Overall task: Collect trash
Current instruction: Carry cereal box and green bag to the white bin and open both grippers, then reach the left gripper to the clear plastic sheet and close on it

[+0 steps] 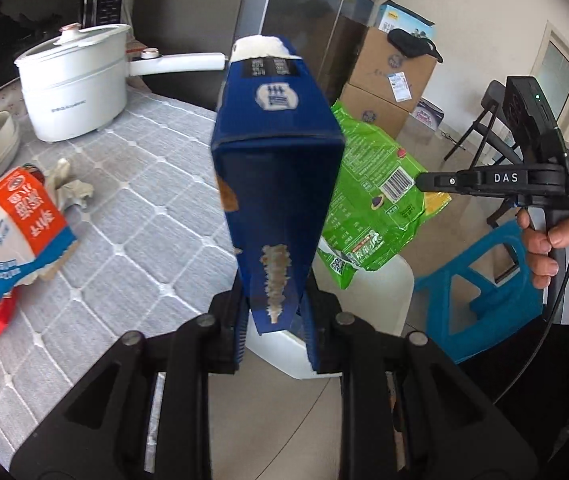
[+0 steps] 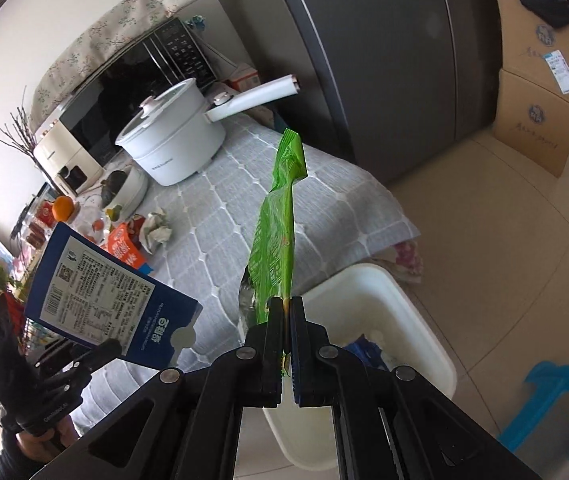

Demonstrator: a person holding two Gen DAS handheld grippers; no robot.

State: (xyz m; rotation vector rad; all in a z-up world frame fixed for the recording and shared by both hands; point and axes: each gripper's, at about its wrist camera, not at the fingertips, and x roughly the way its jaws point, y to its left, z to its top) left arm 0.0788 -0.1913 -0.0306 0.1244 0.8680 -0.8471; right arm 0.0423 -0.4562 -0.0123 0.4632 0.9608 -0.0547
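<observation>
Above the white bin [image 2: 368,300], our left gripper [image 1: 274,320] clamps the blue carton [image 1: 276,184] and our right gripper [image 2: 286,312] pinches the green wrapper [image 2: 278,236], both pointing lengthwise away from the fingers.

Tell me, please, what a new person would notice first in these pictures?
First, the blue carton clamped in the left gripper, held up beside the table. Next, the green snack bag pinched in the right gripper above the white bin. More wrappers lie on the grey tablecloth.
</observation>
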